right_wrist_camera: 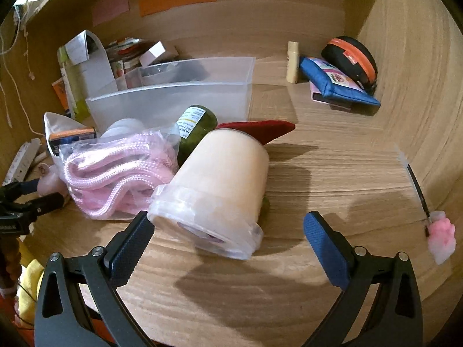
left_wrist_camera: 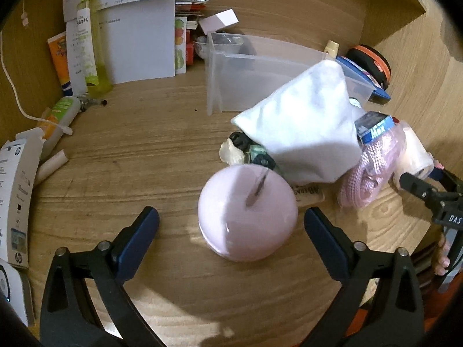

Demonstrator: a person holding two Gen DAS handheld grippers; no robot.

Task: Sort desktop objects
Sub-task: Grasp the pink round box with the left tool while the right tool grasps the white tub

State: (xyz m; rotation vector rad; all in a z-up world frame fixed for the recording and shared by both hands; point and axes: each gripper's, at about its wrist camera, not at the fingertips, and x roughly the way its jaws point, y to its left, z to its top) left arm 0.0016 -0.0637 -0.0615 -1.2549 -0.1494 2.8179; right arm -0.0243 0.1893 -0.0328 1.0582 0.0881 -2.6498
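Wooden desk (left_wrist_camera: 130, 150) with wooden walls; a clear bin (left_wrist_camera: 260, 69) at 12 o'clock; left gripper (left_wrist_camera: 231, 225) and right gripper (right_wrist_camera: 228, 231) both wide, holding nothing.

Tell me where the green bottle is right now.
In the right wrist view, the green bottle lies on its side left of centre, wedged between the bagged pink rope and the cream jar, just before the clear bin.
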